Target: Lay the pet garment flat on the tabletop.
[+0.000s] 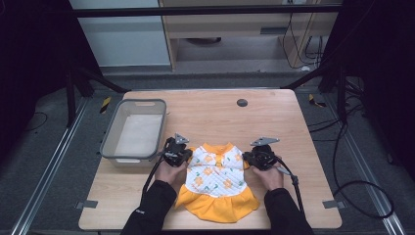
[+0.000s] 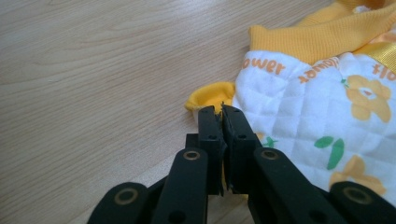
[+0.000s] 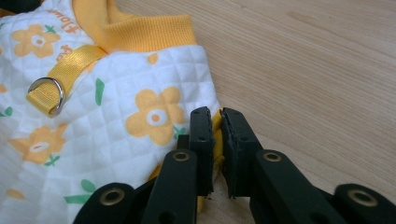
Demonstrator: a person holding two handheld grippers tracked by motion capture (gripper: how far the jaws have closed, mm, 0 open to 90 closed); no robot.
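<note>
A small quilted pet dress, white with orange flowers and an orange ruffle, lies flat on the desk toward its 6 o'clock edge. The left tongs are clenched on the dress's orange sleeve cuff at the garment's 9 o'clock side. The right tongs are clenched on the orange-trimmed edge at its 3 o'clock side. A grey plastic bin stands at the dress's 10 o'clock.
</note>
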